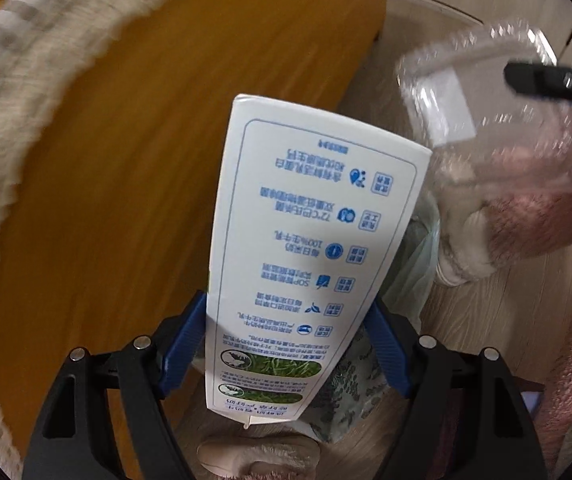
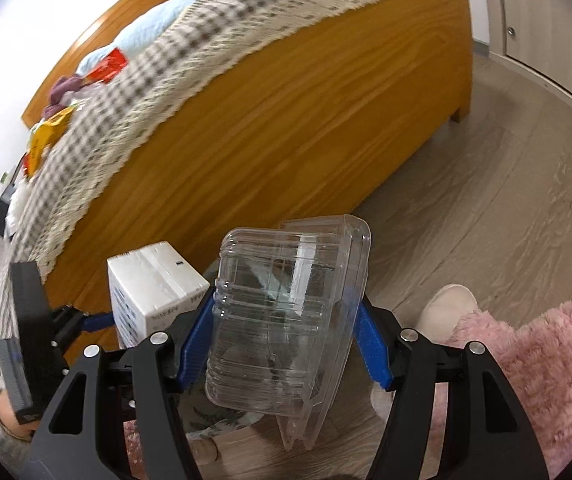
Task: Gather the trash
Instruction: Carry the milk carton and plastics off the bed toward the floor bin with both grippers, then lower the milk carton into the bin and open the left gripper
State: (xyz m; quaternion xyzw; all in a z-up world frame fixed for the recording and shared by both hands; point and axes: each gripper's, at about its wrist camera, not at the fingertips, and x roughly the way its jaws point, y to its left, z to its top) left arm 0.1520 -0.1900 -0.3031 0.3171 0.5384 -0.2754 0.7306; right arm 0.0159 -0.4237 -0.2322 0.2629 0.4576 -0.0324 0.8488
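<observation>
Two claws: both loaded, each blue-padded pair closed onto one piece of trash.
Left claw [image 1: 286,356]: clamped across the lower body of a tall white milk carton with blue print [image 1: 306,240], pads at 9 and 3 o'clock on its side walls; the carton rises toward 12 o'clock, printing upside down.
Right claw [image 2: 282,344]: closed on a clear ribbed plastic clamshell container [image 2: 282,320], pads on its left wall and its rim edge at 3 o'clock; seen from the left wrist, it hangs at 2 o'clock.
Carton handling: probably light if empty, stiff along the corners, walls likely to dent under squeeze; the mid-body hold looks sound.
Container handling: thin, slick, springy plastic, likely to flex or pop out; gripping near the stiffer rim seems safest.
Below the claws: what looks like a pale patterned trash bag [image 1: 352,384] at 5 o'clock under the carton, by a cream slipper [image 2: 446,308] and pink fleece trouser leg [image 2: 546,368].
Middle distance: grey wood-plank floor [image 2: 506,200].
Far: orange wooden bed frame [image 2: 286,128] with a fringed checked blanket [image 2: 206,40]; red and yellow wrappers [image 2: 106,66] lie on it at 10 o'clock.
</observation>
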